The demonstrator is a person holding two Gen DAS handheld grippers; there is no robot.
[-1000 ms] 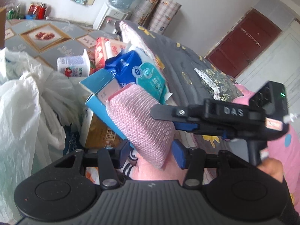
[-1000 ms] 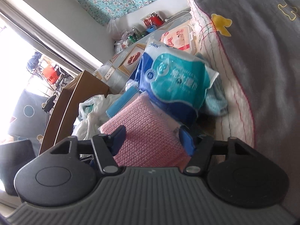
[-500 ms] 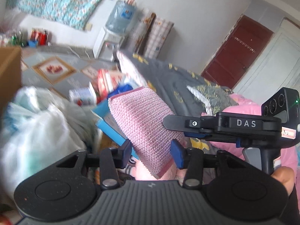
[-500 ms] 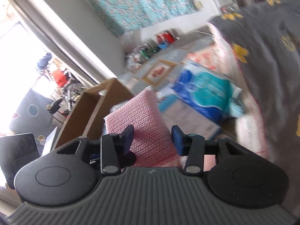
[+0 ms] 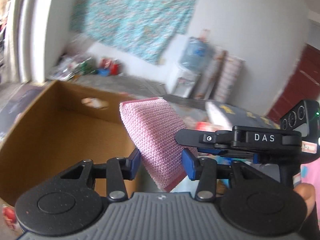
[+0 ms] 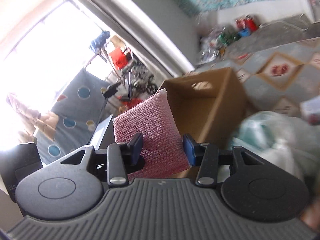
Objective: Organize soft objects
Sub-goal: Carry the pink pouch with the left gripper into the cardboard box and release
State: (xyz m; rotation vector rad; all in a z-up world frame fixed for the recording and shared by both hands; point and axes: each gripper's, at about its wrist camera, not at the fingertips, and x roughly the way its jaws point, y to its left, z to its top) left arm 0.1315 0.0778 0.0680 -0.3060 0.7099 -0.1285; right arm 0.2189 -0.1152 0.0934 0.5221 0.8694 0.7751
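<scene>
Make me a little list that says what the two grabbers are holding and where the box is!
held thing: pink knitted pad, off the ground
left gripper: closed on the pad's lower part
right gripper: closed on the same pad
cardboard box: open on top, behind the pad, nothing seen inside
far wall: turquoise flowered cloth, water dispenser

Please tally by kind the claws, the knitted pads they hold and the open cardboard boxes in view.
Claws: 2, the left claw and the right claw
Pink knitted pad: 1, held by both
Open cardboard box: 1
Total: 4
</scene>
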